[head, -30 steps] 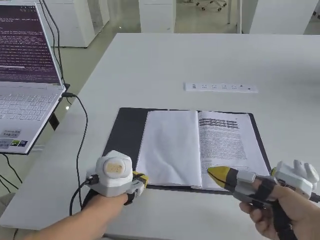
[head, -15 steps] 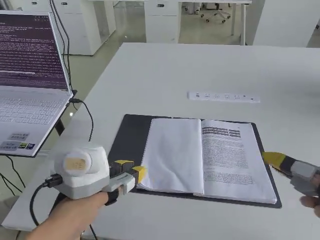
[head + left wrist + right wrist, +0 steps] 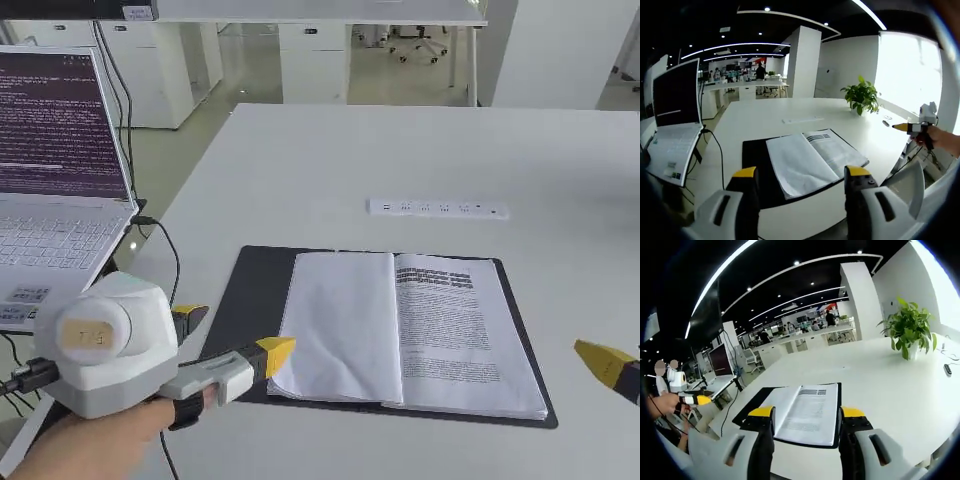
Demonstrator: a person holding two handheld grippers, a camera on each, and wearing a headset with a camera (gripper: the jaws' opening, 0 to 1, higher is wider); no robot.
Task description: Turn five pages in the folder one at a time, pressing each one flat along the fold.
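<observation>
Fingers [image 3: 746, 173] of the left gripper [image 3: 801, 172] stand wide apart, holding nothing, and those of the right gripper [image 3: 806, 412] likewise, 1 gripper at each side of the folder [image 3: 255, 290], which lies open and flat on the counter [image 3: 400, 150]; a power strip [image 3: 437, 209] lies beyond it.

right gripper [image 3: 604, 361] cropped, laptop [image 3: 52, 190] cropped l. side

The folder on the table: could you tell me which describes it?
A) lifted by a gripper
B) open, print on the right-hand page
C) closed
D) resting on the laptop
B: the folder lies open and flat, with printed text on its right-hand page.
</observation>
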